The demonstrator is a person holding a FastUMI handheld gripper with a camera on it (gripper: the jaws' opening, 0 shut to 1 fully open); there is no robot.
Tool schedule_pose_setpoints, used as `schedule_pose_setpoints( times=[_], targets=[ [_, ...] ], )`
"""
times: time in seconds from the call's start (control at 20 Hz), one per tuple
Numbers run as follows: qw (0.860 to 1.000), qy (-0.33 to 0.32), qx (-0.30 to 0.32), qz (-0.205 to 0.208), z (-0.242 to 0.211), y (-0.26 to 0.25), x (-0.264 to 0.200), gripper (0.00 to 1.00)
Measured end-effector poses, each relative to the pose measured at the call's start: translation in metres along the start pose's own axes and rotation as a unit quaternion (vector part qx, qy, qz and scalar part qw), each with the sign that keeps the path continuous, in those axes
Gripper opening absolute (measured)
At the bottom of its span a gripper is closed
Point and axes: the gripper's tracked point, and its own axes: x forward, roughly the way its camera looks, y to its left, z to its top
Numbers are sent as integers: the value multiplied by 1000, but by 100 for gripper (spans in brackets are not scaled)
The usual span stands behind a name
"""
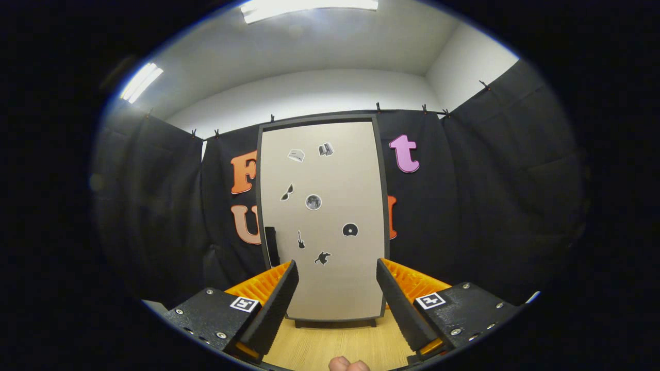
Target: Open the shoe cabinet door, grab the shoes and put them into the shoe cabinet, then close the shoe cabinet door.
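We note black cloth (490, 196) hung by clips as the booth's wall on three sides, white room walls (309, 90) and a grey ceiling (309, 41) above it with two lit strip lights (309, 7), and a pale wood-grain floor (335, 345) below.

Shoe cabinet (322, 216): pale beige door (340, 288), plain matte, bordered by a dark grey frame; short dark feet below. Door scattered with small stickers (313, 202) in black, grey and white, among them a round grey disc, a black ring and several black silhouettes. Handle (271, 246): black, upright bar at the door's edge. Floor (330, 345): light wood tone with fine straight grain. Booth wall (495, 206): black cloth, softly creased. Room walls and ceiling (309, 46): white to pale grey, with bright white light strips. Gripper (336, 278): black bodies carrying small black-and-white square markers; fingers spread apart, holding nothing.
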Motion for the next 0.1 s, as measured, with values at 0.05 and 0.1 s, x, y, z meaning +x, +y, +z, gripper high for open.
schedule_pose_setpoints(
  times=[0.05, 0.1],
  targets=[
    [1000, -3, 2, -3, 4, 0, -1, 95],
    [1000, -1, 4, -4, 7, 1, -3, 95]
  ],
)
